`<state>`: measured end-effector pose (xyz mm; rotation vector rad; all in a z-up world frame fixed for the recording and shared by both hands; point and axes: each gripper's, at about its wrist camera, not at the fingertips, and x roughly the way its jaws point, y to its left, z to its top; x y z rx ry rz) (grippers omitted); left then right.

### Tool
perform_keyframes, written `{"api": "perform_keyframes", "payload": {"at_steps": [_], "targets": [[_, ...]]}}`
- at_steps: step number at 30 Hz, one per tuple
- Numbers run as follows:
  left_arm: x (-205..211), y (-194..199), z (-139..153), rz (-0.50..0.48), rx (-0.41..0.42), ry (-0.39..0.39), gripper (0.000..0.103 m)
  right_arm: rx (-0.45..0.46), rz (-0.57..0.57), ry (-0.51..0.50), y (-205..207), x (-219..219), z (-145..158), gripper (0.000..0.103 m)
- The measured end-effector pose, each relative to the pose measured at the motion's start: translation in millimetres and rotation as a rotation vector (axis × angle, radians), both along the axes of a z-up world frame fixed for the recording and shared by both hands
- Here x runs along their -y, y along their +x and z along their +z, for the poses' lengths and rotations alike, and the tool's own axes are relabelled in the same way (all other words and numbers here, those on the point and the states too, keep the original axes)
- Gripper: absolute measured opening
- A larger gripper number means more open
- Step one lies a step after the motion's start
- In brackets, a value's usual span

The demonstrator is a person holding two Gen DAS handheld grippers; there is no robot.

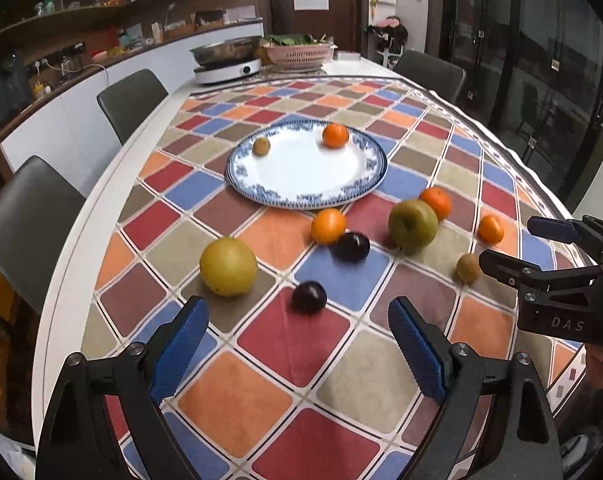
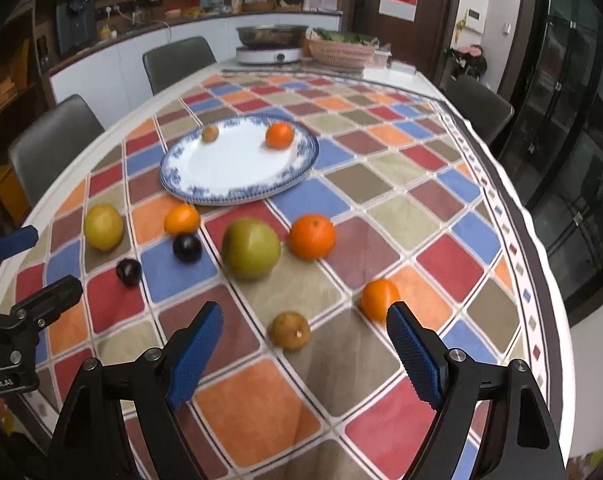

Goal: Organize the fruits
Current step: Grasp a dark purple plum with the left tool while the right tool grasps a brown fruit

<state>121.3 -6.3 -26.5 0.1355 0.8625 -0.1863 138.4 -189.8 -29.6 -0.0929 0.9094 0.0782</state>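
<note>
- Left wrist view: left tongs (image 1: 299, 330) spread wide and empty, above the checked cloth of the worktop (image 1: 297, 360).
- Same view: blue-rimmed plate (image 1: 367, 168) mid-worktop carries one orange (image 1: 335, 135) and one small brown fruit (image 1: 261, 146), well apart on the far side of its rim.
- Same view, loose on the cloth: yellow pear (image 1: 228, 266), near plum (image 1: 309, 297) just ahead of the tongs, far plum (image 1: 353, 246) touching an orange (image 1: 328, 225), green apple (image 1: 412, 225) with an orange (image 1: 435, 202) close behind, a small orange (image 1: 490, 229), a brown fruit (image 1: 468, 267).
- Same view: right tongs (image 1: 517, 250) enter at the right edge, parted, nothing between them.
- Right wrist view: right tongs (image 2: 305, 354) wide open and empty; a brown fruit (image 2: 290, 330) lies between the pads' line of reach, a small orange (image 2: 379, 298) just beside the right pad (image 2: 415, 354).
- Risk, judged: round fruit may roll off a pinch that closes off-centre; the small orange could be nudged toward the nearby worktop edge.
- Risk, judged: both tongs work close together and may collide; plums bruise under a hard squeeze; fruit set on the shallow plate may roll.
</note>
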Motion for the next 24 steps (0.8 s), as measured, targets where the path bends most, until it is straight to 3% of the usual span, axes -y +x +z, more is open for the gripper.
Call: {"api": "perform_keyframes", "payload": {"at_steps": [8, 10, 24], "targets": [[1, 9, -18, -0.010, -0.046, 0.008, 0.083, -0.079, -0.020, 0.025, 4, 4, -19, 0.080], [0, 14, -21, -0.012, -0.060, -0.001, 0.073, -0.096, -0.016, 0.027, 6, 3, -23, 0.076], [11, 41, -41, -0.035, -0.116, -0.030, 0.046, -0.175, -0.025, 0.088, 18, 8, -42, 0.054]]}}
